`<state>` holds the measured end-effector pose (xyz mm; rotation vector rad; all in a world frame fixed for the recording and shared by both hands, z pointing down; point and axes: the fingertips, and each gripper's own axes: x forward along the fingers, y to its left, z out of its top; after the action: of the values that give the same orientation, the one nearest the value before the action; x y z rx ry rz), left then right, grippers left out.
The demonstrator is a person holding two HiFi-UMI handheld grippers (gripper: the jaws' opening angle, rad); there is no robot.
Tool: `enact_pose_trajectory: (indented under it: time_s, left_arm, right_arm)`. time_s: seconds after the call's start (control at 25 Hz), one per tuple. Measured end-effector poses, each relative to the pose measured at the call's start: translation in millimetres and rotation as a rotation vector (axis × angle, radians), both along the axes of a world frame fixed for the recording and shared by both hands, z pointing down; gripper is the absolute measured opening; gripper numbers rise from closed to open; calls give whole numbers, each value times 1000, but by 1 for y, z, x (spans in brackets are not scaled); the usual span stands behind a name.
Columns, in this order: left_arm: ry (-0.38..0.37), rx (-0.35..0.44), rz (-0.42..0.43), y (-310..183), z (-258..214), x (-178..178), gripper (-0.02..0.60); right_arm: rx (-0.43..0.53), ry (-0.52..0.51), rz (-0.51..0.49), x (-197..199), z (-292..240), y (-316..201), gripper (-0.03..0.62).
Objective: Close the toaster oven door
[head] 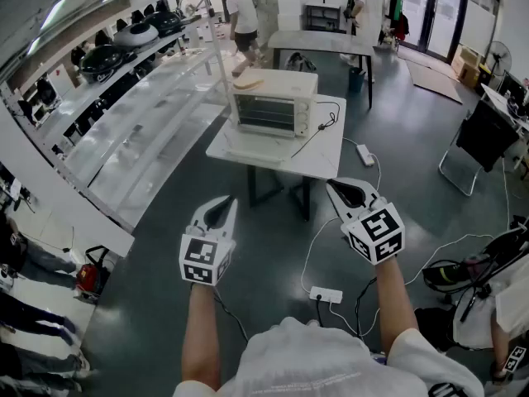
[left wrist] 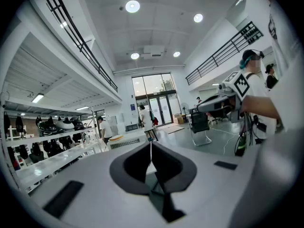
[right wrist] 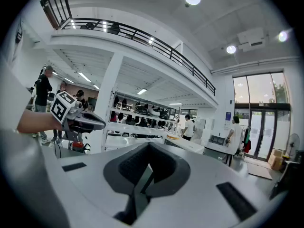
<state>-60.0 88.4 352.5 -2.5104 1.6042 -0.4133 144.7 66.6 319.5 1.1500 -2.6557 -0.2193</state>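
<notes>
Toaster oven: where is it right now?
In the head view the toaster oven sits upper centre on a small white table, with long shelves just to its left.

My left gripper [head: 231, 201], lower left of centre, is white with dark inner pads, and its cube carries black-and-white square markers. My right gripper [head: 330, 185], lower right of centre, has the same colours. In the upper middle, the toaster oven [head: 275, 103] is cream with a dark glass door, on a white table [head: 240, 149]. The floor [head: 413, 164] is dark grey. The power strip [head: 326, 294] at lower centre is white, and the chair [head: 482, 139] at right is black.
</notes>
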Motion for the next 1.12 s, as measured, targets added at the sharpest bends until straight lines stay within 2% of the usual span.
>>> enact_pose_trajectory:
  time_s: [0.36, 0.64, 0.8, 0.92, 1.0, 1.04, 1.08, 1.12]
  left_arm:
    - [-12, -12, -1, 1, 5, -1, 18]
    - [-3, -19, -17, 5, 7, -4, 19]
    - [0, -22, -26, 3, 8, -2, 18]
    - [30, -14, -59, 1, 4, -1, 20]
    - [47, -9, -68, 0, 5, -2, 20]
    - [47, -13, -67, -1, 7, -1, 21]
    - [44, -20, -64, -1, 10, 0, 57]
    - [39, -28, -64, -2, 13, 2, 151]
  right_arm:
    - [6, 20, -3, -1, 3, 0, 15]
    - [-9, -79, -31, 2, -2, 4, 15]
    - [-26, -70, -40, 4, 4, 1, 15]
    - [-39, -44, -56, 5, 10, -2, 19]
    - [-52, -24, -69, 4, 17, -3, 128]
    - [-58, -17, -75, 4, 20, -3, 145]
    - [-61, -13, -80, 4, 23, -4, 155]
    - [-64, -13, -86, 4, 25, -5, 158]
